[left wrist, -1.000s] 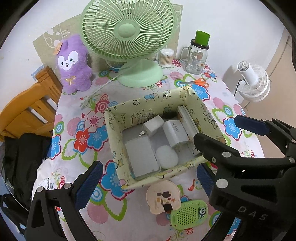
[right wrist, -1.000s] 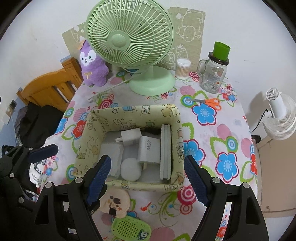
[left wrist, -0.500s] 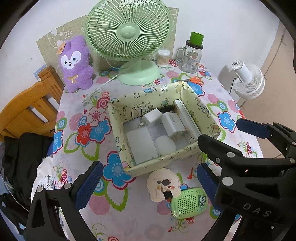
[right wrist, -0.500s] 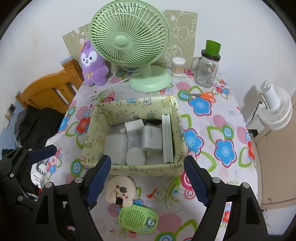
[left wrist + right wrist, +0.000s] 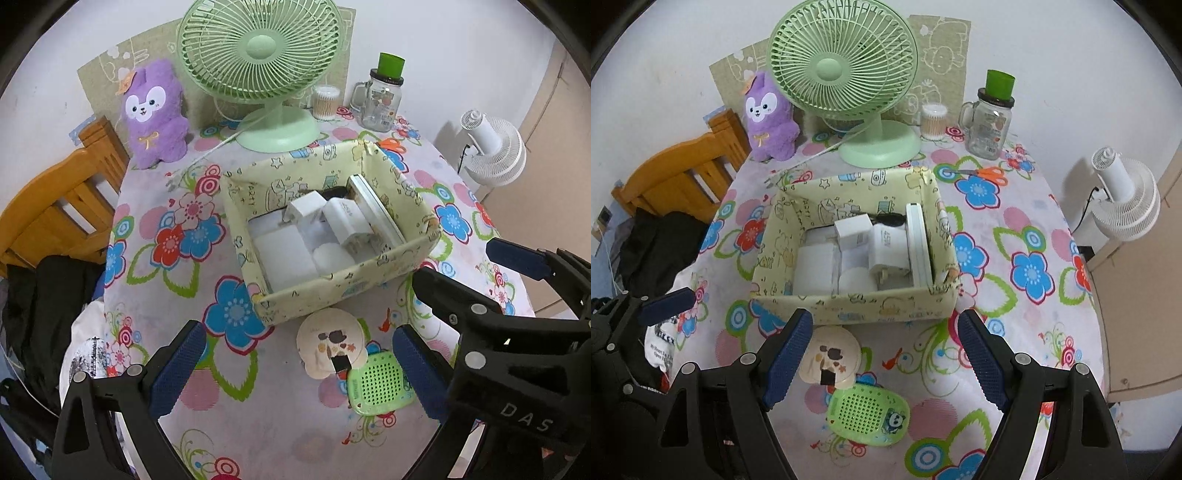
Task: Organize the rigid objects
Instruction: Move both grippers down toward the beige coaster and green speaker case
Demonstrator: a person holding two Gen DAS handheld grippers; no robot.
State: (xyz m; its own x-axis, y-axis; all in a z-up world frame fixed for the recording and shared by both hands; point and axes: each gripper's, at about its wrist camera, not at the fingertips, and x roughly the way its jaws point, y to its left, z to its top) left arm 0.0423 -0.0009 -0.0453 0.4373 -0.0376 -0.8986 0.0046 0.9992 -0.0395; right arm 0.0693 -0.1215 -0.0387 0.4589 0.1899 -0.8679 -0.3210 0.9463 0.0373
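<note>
Both hand-held grippers, left (image 5: 293, 365) and right (image 5: 884, 356), have drawn back from the box (image 5: 857, 299), open and empty; two items before it remain unsorted.

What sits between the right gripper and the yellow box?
In the right wrist view, only bare floral tablecloth lies between the open right gripper and the yellow box.

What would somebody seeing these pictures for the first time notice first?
Probably the big mint-green desk fan at the back of the flowered tablecloth, with a purple plush toy to its left. Mid-table sits a pale yellow fabric box holding white chargers. Nearer the camera, in front of the box, a cream round item and a green perforated gadget lie between the open right gripper fingers.
</note>
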